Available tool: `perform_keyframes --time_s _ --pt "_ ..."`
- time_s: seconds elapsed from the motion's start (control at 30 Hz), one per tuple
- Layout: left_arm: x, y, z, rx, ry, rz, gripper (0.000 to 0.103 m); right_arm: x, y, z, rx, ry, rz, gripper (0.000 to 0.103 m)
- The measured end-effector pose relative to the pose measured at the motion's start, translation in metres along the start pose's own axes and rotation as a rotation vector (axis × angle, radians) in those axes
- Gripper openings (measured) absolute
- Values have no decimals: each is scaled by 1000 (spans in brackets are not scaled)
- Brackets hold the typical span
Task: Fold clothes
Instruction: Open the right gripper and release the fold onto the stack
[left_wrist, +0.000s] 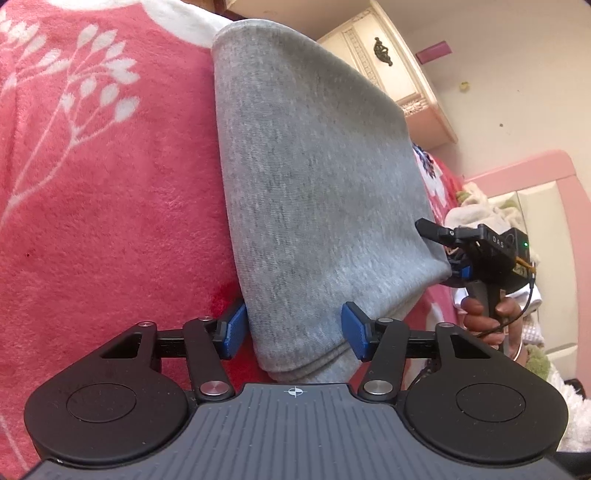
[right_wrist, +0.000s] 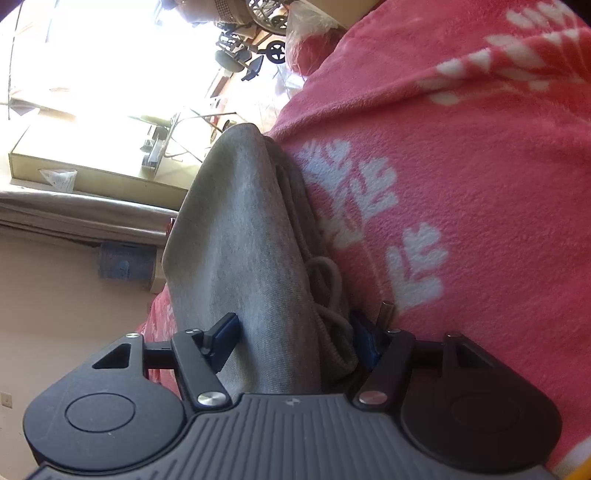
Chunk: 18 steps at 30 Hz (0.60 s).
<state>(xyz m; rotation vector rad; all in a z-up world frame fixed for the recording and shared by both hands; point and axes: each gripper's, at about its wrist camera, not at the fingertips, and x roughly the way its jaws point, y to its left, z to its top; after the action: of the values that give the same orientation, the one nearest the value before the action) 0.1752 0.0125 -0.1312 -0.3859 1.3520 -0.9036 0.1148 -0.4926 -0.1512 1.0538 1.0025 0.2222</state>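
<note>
My grey garment (left_wrist: 317, 192) is already folded into a neat slab on the pink blanket (left_wrist: 103, 206), running toward 12 o'clock, with my left gripper (left_wrist: 293, 330) and right gripper (right_wrist: 295, 338) both straddling corners, jaws apart, probably one fold left.

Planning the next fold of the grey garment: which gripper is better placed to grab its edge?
Probably left. The left gripper straddles a clean folded corner of the garment. The right gripper has bunched cloth and a drawstring between its jaws.
</note>
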Motion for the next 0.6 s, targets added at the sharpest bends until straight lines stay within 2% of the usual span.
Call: perform_keyframes --time_s 0.27,0.43,0.53,0.6 --pt "-1 1 9 33 44 -16 52 -9 14 -24 3 2 4 64" --pt "-2 4 11 15 36 -15 52 -21 22 -19 -65 -34 -85 63" --pt "-9 3 10 20 1 14 51 -43 36 -9 -165 -136 -203 63" --pt "-15 2 9 40 -24 32 51 -59 47 -6 -223 -196 -245 63"
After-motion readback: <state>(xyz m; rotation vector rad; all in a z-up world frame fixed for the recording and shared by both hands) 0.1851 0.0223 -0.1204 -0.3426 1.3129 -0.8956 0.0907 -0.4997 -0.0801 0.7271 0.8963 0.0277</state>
